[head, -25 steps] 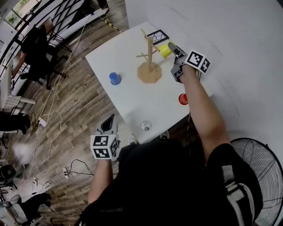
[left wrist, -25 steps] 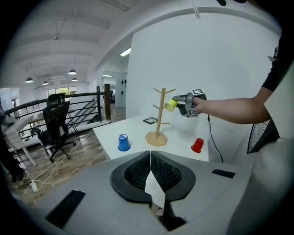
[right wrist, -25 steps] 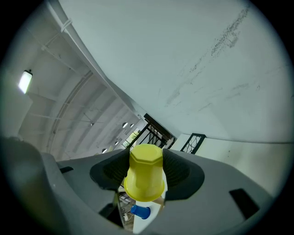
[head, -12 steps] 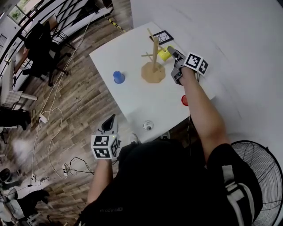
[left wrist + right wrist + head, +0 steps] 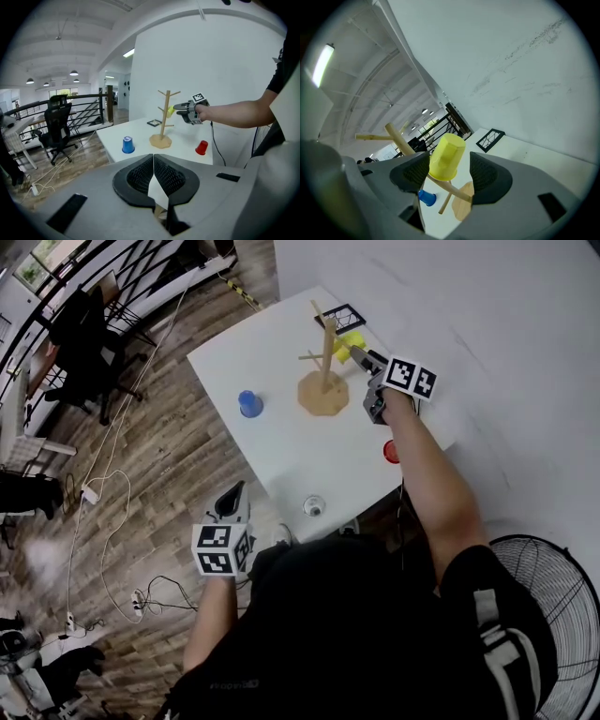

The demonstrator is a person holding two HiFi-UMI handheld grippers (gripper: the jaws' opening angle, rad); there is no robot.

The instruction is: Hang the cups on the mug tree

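Yellow cup (image 5: 446, 157): sits over a slanting peg of the wooden mug tree (image 5: 324, 362), peg entering its mouth, closed end pointing away from the trunk. Hangs on the side of the tree that faces the bench's far right edge.

Right gripper (image 5: 364, 356): reaches in from that same side, arm stretched across the bench (image 5: 281, 418). Fingers (image 5: 490, 176) apart, one on each flank of the cup, having just been opening. Clear gap at one pad; other pad very close to the cup wall, contact not certain. No squeeze visible.

Left gripper (image 5: 231, 498): held low, off the bench's near corner, over the wood floor. Fingers (image 5: 138, 176) pressed together, nothing between them.

Tree base: flat, octagonal, standing toward the far corner of the bench.

Also on the bench:
- blue cup (image 5: 248, 403), upside down, near the left edge, well apart from the tree
- red cup (image 5: 390, 451), by the edge nearest the person, under the right forearm
- small pale cup (image 5: 313, 506), at that same edge, toward the near corner
- black-framed card (image 5: 346, 315), flat at the far corner, just beyond the yellow cup
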